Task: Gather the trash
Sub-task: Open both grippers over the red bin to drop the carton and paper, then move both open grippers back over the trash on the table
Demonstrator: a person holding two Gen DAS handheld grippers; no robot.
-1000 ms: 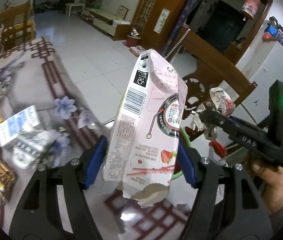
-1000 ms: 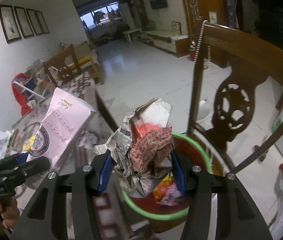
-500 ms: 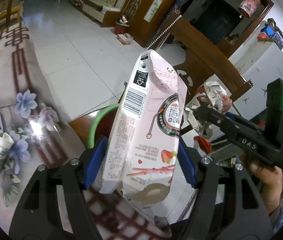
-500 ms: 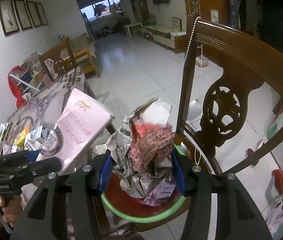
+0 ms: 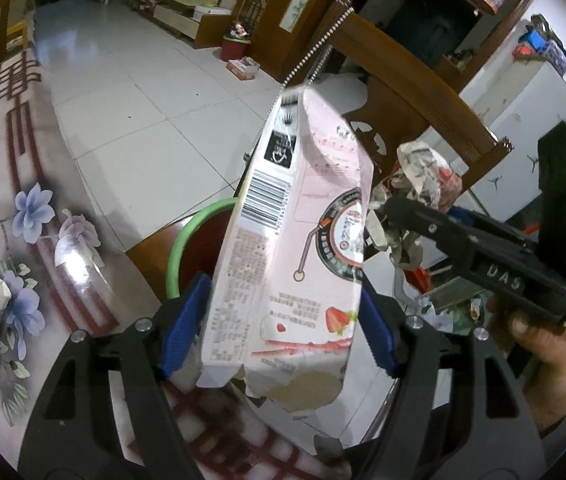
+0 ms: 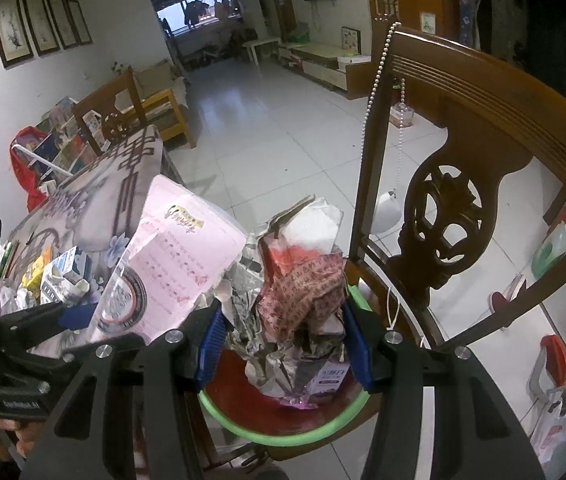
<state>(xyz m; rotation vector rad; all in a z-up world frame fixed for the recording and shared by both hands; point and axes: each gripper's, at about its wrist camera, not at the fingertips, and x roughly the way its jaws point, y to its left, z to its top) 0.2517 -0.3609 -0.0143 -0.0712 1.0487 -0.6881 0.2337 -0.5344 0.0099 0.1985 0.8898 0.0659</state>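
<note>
Pink carton (image 5: pixel 299 240): left wrist view; upright between the blue pads of the left gripper (image 5: pixel 283 324), which is clamped on its lower half.
Bin (image 5: pixel 179 248): red, green-rimmed, on a chair seat behind the carton, just past the table edge (image 5: pixel 83 280).
Crumpled wrapper (image 6: pixel 295 296): right wrist view; pinched in the right gripper (image 6: pixel 283 344), directly above the bin, which already holds some trash.
Leftovers (image 6: pixel 63 272): small cartons and packets lie on the table at far left.
Progress: judged mid-task; both pieces are carried but not released, and the table litter remains.
</note>
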